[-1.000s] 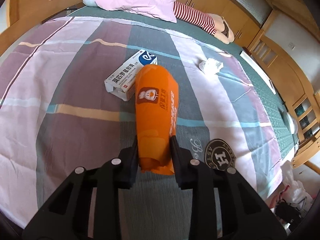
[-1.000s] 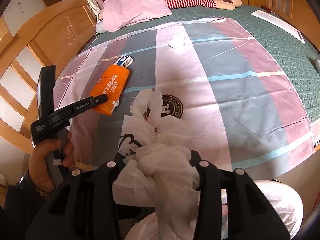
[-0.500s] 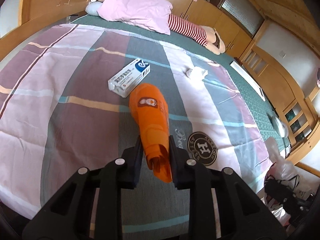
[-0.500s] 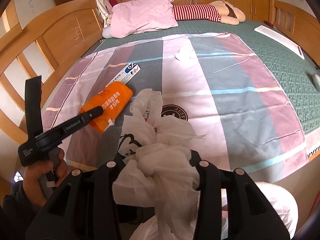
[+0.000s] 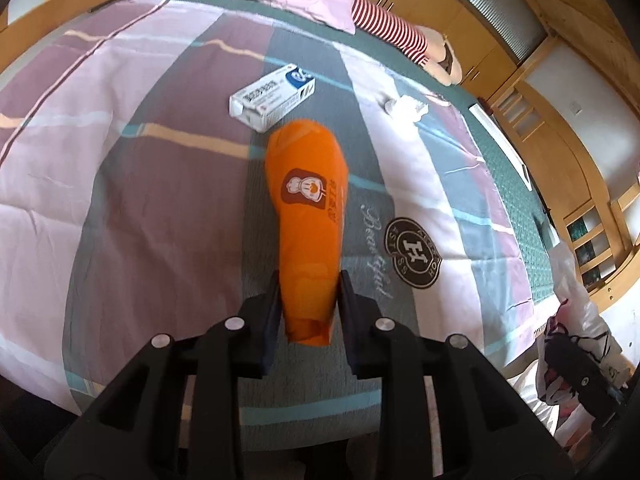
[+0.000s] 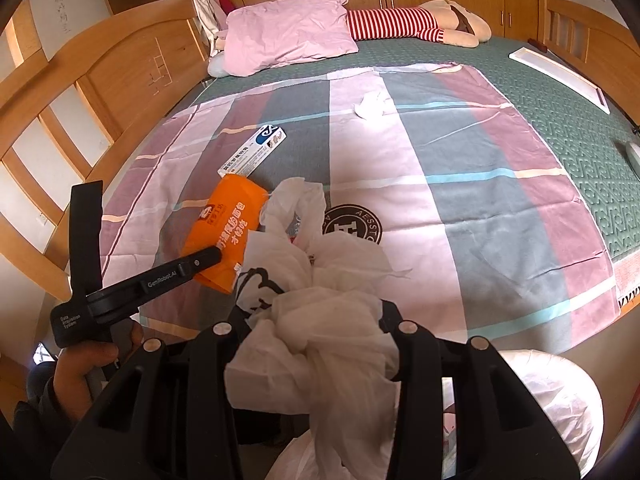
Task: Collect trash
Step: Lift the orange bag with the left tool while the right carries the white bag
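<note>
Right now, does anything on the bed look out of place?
Yes. A medicine box and a crumpled tissue lie loose on the striped bedspread, apart from each other. The left gripper holds an orange wrapper.

Right hand-held gripper (image 6: 316,344) clamping white plastic bag (image 6: 320,320), left hand-held gripper (image 6: 212,258) pinching orange packet (image 6: 226,228), above striped bedsheet (image 6: 460,208)

Both wrist cameras are looking forward over their own jaws, close above the bed (image 5: 120,208). Both views are sharing the orange packet (image 5: 310,220) and the white box (image 5: 272,98) lying beyond the jaws; the right view is also catching the left gripper (image 6: 208,258).
</note>
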`<state>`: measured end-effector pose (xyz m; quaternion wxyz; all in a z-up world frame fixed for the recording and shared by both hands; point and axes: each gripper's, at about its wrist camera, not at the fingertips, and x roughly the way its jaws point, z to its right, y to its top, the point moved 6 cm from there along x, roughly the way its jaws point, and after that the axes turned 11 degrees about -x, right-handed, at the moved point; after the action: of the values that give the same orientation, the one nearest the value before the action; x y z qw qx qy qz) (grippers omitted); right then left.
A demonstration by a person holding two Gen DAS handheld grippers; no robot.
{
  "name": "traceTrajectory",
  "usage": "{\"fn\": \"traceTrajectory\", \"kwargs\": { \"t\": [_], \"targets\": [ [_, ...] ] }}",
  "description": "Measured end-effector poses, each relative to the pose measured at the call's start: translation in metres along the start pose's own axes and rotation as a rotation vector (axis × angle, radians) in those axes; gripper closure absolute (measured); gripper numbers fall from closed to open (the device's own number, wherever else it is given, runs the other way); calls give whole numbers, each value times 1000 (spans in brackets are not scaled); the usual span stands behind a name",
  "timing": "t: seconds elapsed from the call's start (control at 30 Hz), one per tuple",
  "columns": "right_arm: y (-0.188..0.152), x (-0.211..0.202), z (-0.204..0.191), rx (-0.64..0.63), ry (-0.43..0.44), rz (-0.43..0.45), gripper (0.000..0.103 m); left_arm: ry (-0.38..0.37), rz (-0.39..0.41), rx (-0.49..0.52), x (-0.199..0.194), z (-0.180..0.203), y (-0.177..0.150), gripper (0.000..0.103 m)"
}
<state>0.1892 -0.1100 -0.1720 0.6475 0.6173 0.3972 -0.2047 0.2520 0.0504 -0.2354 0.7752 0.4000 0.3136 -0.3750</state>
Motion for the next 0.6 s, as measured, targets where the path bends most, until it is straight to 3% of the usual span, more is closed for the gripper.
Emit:
{"fn": "traceTrajectory", "kwargs": {
  "t": [0.07,0.23,0.4,0.6],
  "targets": [
    [-1,1,0,5,3,-5,62,-2,-8,-19,1,-2,0,65],
    [1,-4,2,7,3,7,62,19,20,-106,-4,-15,4,22],
    [0,-7,3,11,3,16,62,72,79,-164,-10,-29,15,11],
    [-5,-3,7,28,0,2,62,166,87,-104,8,-24,28,7]
  ]
}}
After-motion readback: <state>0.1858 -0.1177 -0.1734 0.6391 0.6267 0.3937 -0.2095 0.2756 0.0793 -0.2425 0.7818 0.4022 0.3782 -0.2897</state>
